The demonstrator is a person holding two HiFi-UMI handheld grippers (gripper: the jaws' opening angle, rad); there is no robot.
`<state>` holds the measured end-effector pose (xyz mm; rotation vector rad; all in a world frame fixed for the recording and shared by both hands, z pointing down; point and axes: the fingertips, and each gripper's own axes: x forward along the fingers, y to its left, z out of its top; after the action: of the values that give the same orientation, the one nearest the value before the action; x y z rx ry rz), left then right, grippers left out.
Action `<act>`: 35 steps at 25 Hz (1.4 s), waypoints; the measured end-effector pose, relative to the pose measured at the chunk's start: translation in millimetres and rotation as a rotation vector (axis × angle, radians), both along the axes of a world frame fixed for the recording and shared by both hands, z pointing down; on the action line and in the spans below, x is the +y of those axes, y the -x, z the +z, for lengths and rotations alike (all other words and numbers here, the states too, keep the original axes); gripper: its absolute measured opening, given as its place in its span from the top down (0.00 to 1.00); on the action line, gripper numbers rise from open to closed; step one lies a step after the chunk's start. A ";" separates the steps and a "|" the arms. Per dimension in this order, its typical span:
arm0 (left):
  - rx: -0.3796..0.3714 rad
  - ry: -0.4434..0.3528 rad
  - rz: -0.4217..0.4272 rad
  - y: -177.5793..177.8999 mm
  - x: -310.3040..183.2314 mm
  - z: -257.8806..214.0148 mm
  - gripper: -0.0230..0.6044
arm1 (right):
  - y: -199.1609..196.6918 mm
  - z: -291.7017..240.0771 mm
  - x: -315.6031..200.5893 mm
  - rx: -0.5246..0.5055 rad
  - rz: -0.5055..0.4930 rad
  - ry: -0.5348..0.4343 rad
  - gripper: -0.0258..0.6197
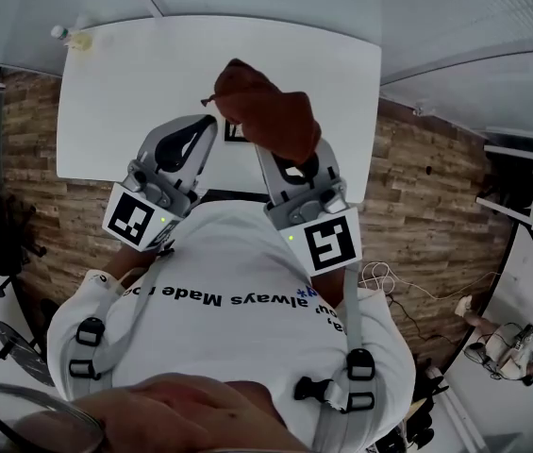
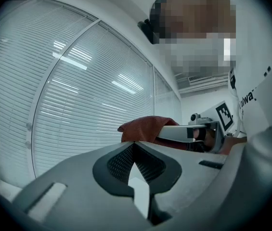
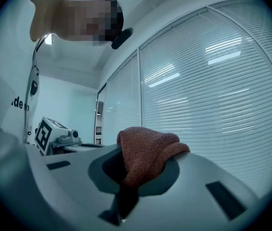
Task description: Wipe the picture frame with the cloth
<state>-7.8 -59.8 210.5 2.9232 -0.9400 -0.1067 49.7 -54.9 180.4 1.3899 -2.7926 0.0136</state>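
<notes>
One rust-red knitted cloth (image 1: 271,111) is pinched by the right gripper (image 1: 271,149); the left gripper (image 2: 135,143) is pressed together, empty; one picture frame (image 1: 235,132) lies on the white table (image 1: 134,92)

Rust-brown knitted cloth (image 1: 271,111), bunched in the right gripper (image 1: 268,154), partly covering a dark-edged picture frame (image 1: 235,133)

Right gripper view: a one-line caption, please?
Right tongs shut on a rust-red cloth, window blinds behind.
</notes>
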 end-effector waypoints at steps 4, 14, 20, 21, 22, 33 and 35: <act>-0.003 0.016 -0.007 -6.1 -4.2 7.4 0.96 | -5.9 8.4 -4.2 0.004 -0.009 0.013 0.93; -0.137 0.108 -0.025 -0.1 -23.0 88.8 0.96 | -6.1 94.6 -25.3 0.138 -0.026 0.134 0.93; -0.295 0.229 -0.027 3.7 -38.2 192.1 0.96 | 1.5 182.7 -56.1 0.279 -0.037 0.204 0.93; -0.320 0.235 -0.023 3.1 -40.4 210.1 0.96 | 3.6 199.0 -59.9 0.307 -0.053 0.215 0.93; -0.341 0.238 -0.018 2.5 -42.2 227.4 0.96 | 6.2 215.9 -63.1 0.338 -0.069 0.224 0.93; -0.499 0.409 0.067 -1.5 -35.1 386.2 0.96 | 21.4 381.8 -87.1 0.685 -0.188 0.298 0.93; -0.526 0.437 0.090 -4.1 -31.6 410.3 0.96 | 24.0 409.3 -91.0 0.735 -0.208 0.322 0.93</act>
<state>-3.7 -91.3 620.8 2.6011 -0.7493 0.7988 25.7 -145.9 589.7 0.8027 -2.1745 -0.0409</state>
